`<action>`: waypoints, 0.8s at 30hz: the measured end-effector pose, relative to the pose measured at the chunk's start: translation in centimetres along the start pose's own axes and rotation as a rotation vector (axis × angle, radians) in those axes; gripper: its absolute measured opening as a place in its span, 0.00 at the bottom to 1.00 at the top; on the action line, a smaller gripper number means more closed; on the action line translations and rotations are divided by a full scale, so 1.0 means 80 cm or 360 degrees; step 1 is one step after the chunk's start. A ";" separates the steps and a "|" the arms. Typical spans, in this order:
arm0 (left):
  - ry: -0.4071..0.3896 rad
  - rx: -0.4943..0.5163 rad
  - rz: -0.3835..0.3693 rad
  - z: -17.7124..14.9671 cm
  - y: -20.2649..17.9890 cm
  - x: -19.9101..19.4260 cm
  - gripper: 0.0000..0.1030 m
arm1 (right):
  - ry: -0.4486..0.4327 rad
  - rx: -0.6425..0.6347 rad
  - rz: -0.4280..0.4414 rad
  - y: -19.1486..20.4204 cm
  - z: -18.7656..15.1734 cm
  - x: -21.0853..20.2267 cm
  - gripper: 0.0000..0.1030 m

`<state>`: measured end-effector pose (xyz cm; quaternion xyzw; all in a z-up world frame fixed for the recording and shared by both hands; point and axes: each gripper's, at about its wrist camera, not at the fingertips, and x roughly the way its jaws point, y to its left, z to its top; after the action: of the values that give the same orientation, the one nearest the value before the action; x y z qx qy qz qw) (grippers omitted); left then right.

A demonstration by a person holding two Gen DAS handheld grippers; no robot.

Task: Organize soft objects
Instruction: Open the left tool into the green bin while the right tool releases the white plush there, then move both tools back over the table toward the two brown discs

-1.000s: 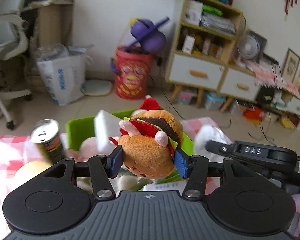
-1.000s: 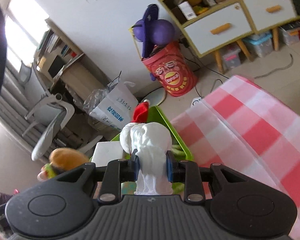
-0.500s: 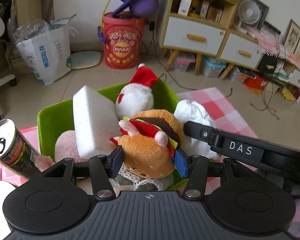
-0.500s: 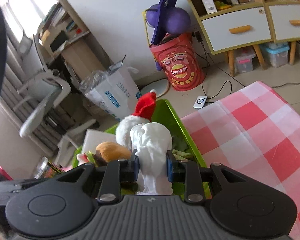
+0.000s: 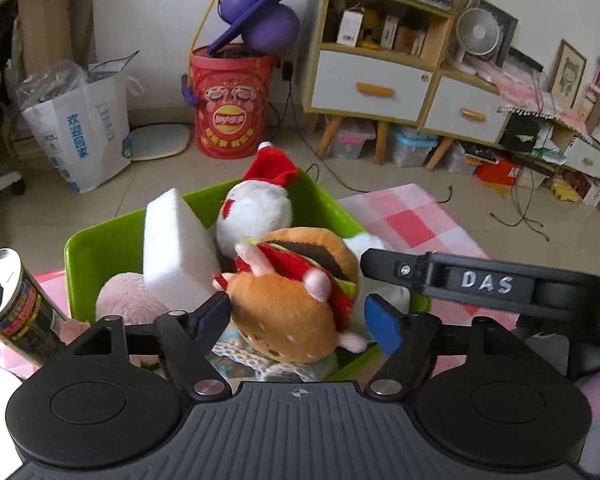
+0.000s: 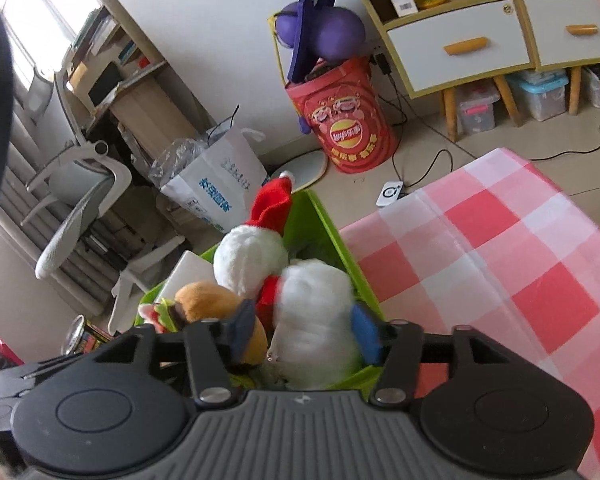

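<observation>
A burger plush (image 5: 292,304) hangs tilted between the opening jaws of my left gripper (image 5: 300,316), over the green bin (image 5: 100,240). The right pad (image 5: 380,320) stands clear of it. A white soft lump (image 6: 312,312) sits between the opening jaws of my right gripper (image 6: 304,328), also over the green bin (image 6: 332,232); the left pad (image 6: 242,330) is off it. The burger plush (image 6: 208,300) shows just left of the lump. In the bin lie a white plush with a red Santa hat (image 5: 256,212), a white foam block (image 5: 172,248) and a pink plush (image 5: 128,300).
A drink can (image 5: 16,300) stands left of the bin on the pink checked cloth (image 6: 500,260). My right gripper's black body (image 5: 480,280) crosses the left wrist view close to the burger. Beyond the table are a red Lay's bucket (image 5: 228,116), a paper bag (image 5: 80,128) and a shelf unit (image 5: 380,80).
Both pairs of jaws have widened. The burger has tipped and slipped lower between the left pads, and the white lump has puffed out as the right pads let go. Both grippers came closer over the bin.
</observation>
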<state>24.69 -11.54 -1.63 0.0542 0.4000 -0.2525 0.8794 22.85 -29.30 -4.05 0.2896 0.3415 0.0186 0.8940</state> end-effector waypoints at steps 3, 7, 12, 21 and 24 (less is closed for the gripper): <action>-0.0030 0.0025 0.0016 -0.002 -0.010 -0.011 0.78 | -0.0002 0.0003 -0.0019 -0.006 0.002 -0.019 0.36; -0.0064 0.0011 0.0011 -0.010 -0.020 -0.031 0.81 | -0.0001 -0.0010 -0.0070 -0.015 -0.001 -0.050 0.39; -0.0104 -0.0026 0.0021 -0.022 -0.030 -0.063 0.86 | -0.0009 -0.0003 -0.0123 -0.029 -0.010 -0.094 0.43; -0.0125 -0.0117 0.0100 -0.057 -0.043 -0.128 0.93 | 0.0022 -0.0014 -0.0151 -0.028 -0.042 -0.156 0.47; -0.0119 -0.0125 0.0118 -0.071 -0.046 -0.146 0.95 | 0.0031 -0.0033 -0.0143 -0.024 -0.058 -0.173 0.48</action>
<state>12.65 -8.36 3.46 0.0248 0.3743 -0.2058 0.9038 9.06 -31.77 0.46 0.2644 0.3625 -0.0152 0.8936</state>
